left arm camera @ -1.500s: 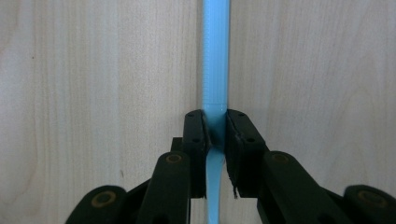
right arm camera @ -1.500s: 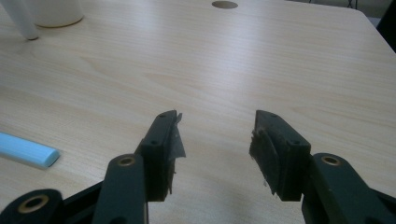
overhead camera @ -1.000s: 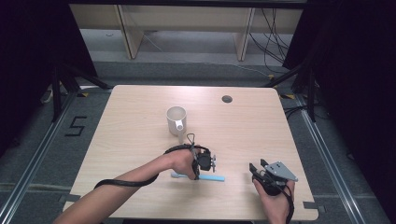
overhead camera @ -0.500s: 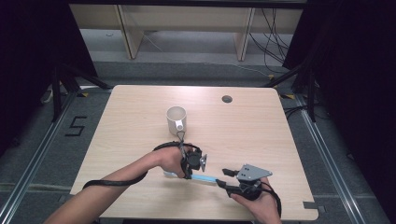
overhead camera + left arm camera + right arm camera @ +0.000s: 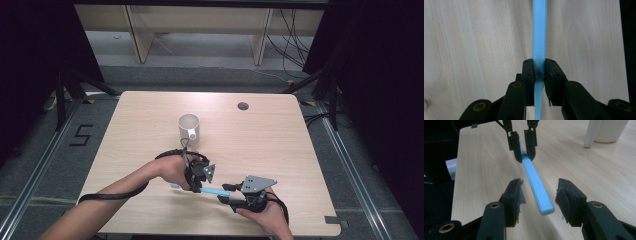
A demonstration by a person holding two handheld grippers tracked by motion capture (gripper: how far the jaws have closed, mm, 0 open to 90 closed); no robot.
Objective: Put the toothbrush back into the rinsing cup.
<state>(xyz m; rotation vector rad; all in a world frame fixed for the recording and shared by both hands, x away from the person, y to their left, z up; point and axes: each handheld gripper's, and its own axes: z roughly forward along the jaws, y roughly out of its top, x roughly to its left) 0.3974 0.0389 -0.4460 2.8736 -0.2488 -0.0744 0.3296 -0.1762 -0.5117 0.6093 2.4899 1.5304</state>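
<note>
Left gripper [image 5: 539,72]: clamped tight on the blue handle [image 5: 536,185], lifting it off the table [image 5: 280,135].
Right gripper [image 5: 539,195]: jaws closing in, straddling the handle's free end, pads not touching.

The tabletop [image 5: 150,130] is pale matt wood grain. The blue handle [image 5: 537,187] looks like smooth plastic, finely ribbed. The mug [image 5: 189,128] is glossy white.
</note>
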